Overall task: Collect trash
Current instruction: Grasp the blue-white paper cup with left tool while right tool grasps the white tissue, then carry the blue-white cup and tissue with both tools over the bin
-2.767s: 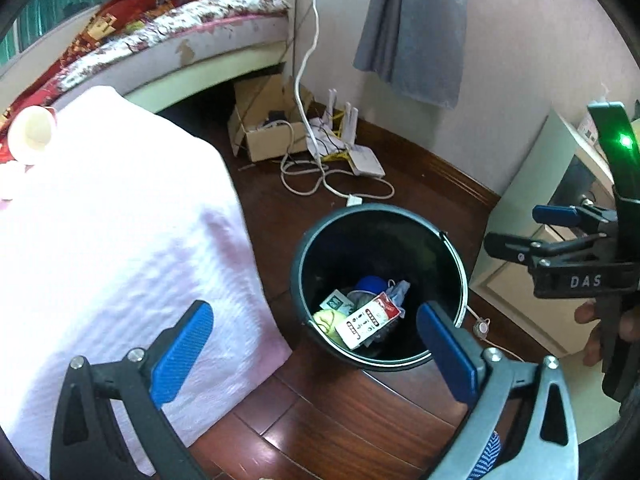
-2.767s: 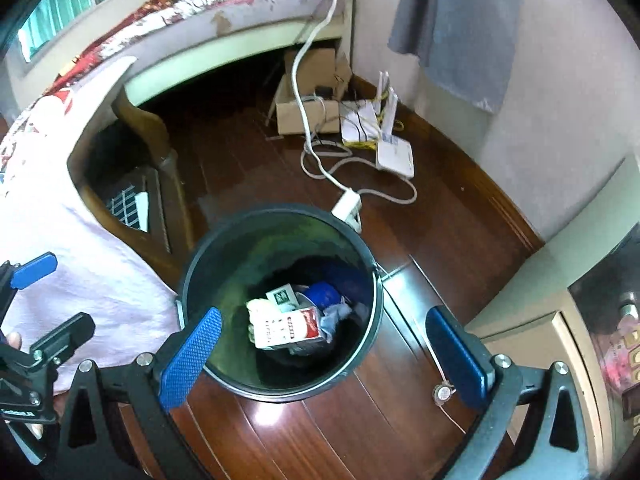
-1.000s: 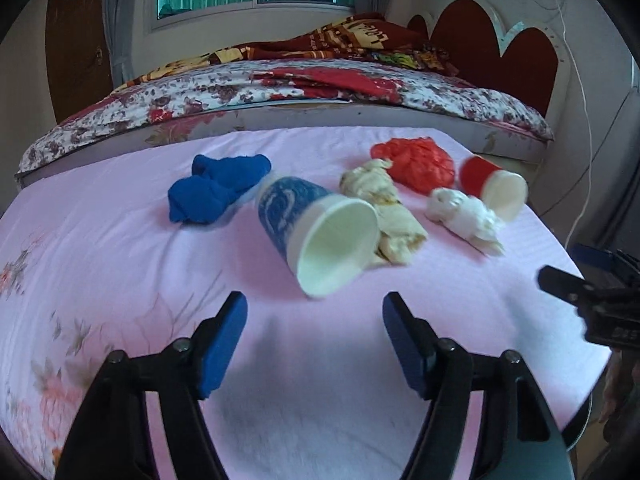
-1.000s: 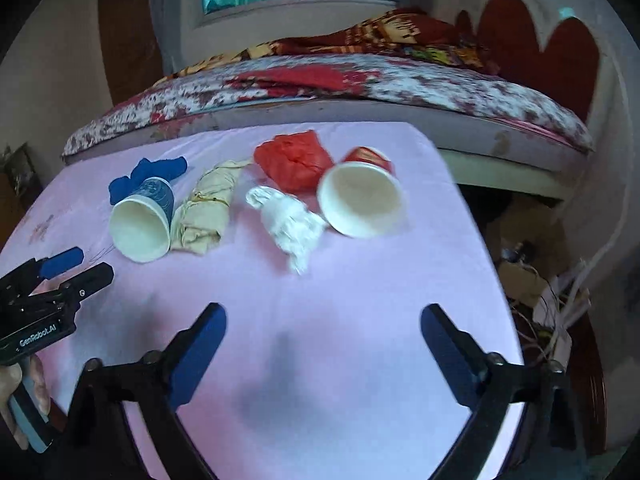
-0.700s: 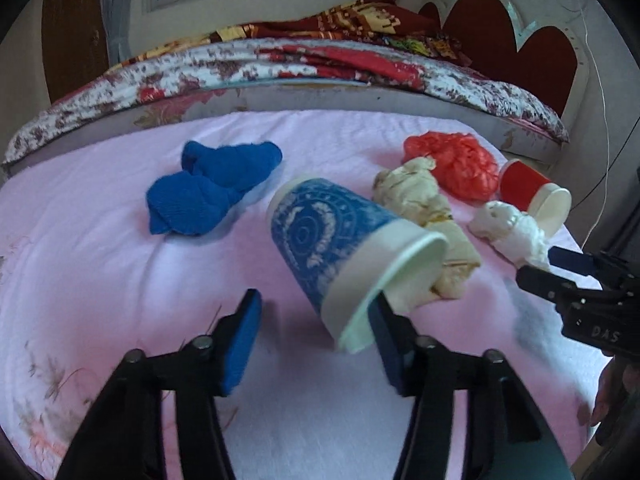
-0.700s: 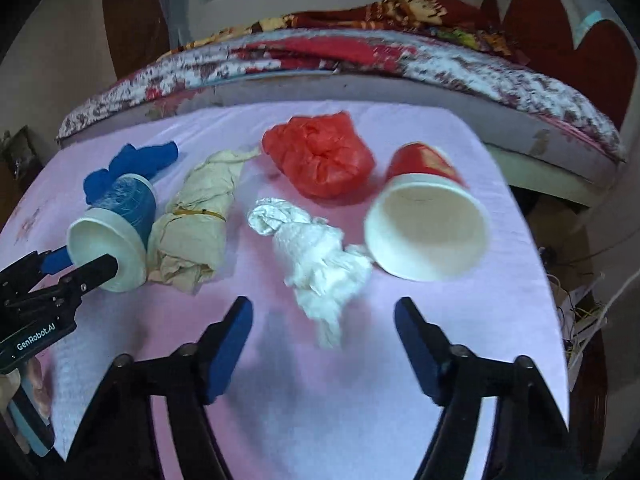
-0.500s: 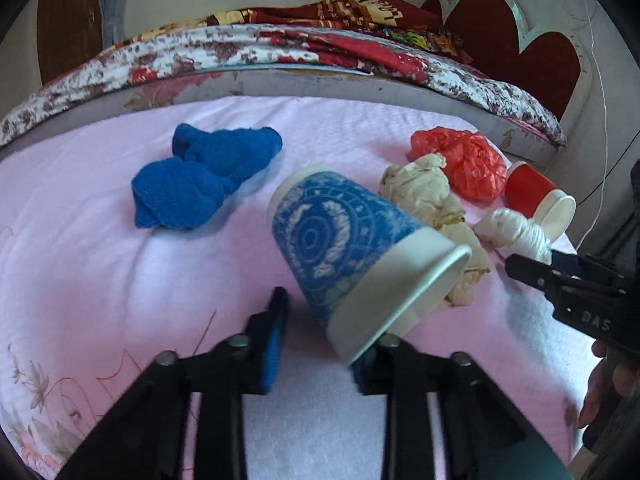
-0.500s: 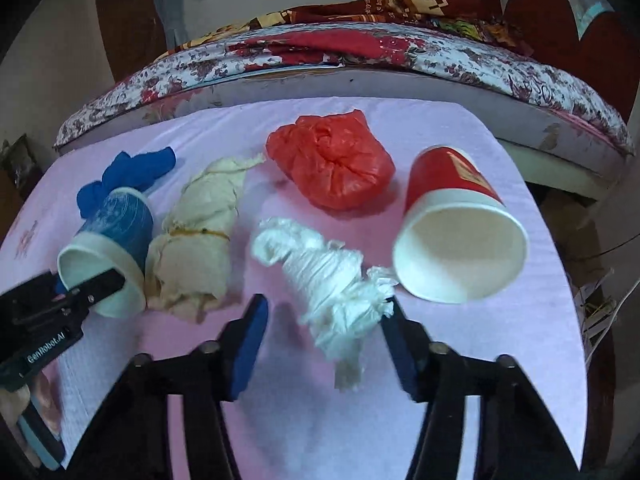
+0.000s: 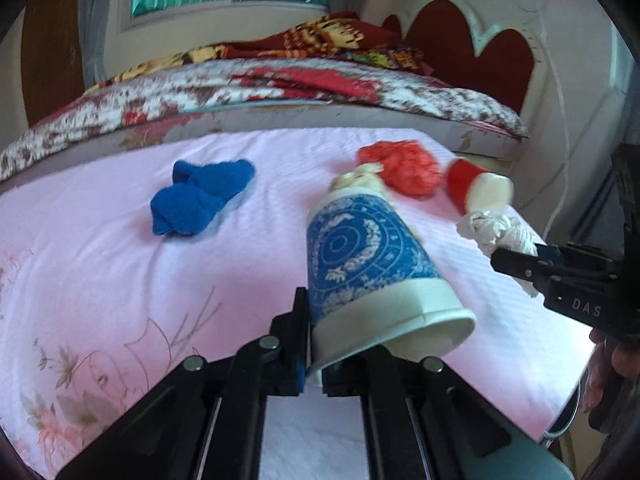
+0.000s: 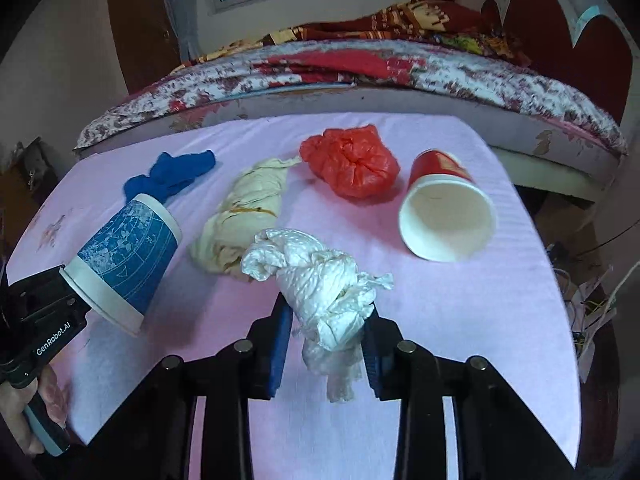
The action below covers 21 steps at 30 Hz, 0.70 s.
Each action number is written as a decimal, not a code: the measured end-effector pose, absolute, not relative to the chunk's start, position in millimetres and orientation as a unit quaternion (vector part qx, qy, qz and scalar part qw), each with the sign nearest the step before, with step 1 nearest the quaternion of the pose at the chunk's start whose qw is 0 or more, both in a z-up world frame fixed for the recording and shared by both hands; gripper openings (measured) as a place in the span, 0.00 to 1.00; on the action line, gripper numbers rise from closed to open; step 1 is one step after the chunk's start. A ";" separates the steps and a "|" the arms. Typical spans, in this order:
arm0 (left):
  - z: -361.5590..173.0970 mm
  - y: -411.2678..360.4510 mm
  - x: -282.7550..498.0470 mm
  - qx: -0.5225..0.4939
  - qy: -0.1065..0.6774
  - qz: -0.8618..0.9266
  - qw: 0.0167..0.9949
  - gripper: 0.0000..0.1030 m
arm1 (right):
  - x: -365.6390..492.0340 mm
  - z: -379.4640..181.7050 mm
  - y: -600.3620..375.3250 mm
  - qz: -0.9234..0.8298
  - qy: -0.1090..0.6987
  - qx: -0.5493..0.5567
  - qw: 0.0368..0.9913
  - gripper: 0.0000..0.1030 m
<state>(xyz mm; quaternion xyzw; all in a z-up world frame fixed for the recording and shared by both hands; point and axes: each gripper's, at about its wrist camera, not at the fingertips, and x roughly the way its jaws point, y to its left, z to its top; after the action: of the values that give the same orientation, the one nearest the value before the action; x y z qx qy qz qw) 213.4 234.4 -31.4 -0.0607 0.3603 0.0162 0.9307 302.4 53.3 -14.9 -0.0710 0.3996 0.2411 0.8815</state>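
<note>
The left gripper (image 9: pixel 316 344) is clenched on the blue paper cup (image 9: pixel 360 256), pinching it near the rim, with the cup's long axis running forward and slightly up from the jaws, base pointing toward the far edge of the bench (image 9: pixel 120 264). The right gripper (image 10: pixel 326 340) is clamped on the white crumpled tissue (image 10: pixel 320 280), a loose tail of it hanging below the jaws. In the right wrist view both loads sit over the near half of the pink-covered bench, the cup toward its left edge and the tissue nearer the middle.

On the bench lie the red paper cup (image 10: pixel 444 208), on its side near the right edge with its mouth toward the near edge, the red plastic bag (image 10: pixel 352 164) just beside it, the beige wad (image 10: pixel 244 216) lying lengthwise toward the far edge, and the blue cloth (image 10: pixel 172 172) toward the far left corner.

No bin shows in either view, so the carry probably calls for swinging both grippers away from the bench. Of what remains, the red cup is nearer the right gripper, the blue cloth nearer the left
</note>
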 end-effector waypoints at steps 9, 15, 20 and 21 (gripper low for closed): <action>-3.3 179.5 169.9 -0.044 0.331 -0.033 0.942 0.05 | 233.0 20.4 -14.1 0.225 0.362 -0.065 0.903 0.34; 13.8 132.5 143.7 -0.017 0.313 -0.067 0.947 0.05 | 185.5 37.3 -77.5 0.198 0.344 -0.065 0.916 0.34; 19.9 94.3 130.5 0.003 0.306 -0.096 0.947 0.05 | 153.0 40.9 -132.0 0.170 0.337 -0.056 0.924 0.34; 20.6 85.9 128.9 0.007 0.306 -0.103 0.947 0.05 | 147.5 39.9 -143.1 0.163 0.336 -0.051 0.926 0.34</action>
<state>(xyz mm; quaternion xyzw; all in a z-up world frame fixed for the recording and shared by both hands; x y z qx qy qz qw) 128.9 85.9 20.6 0.0070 0.3056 -0.1031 0.9465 147.5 -143.1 39.9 -0.0511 0.3359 0.1628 0.9263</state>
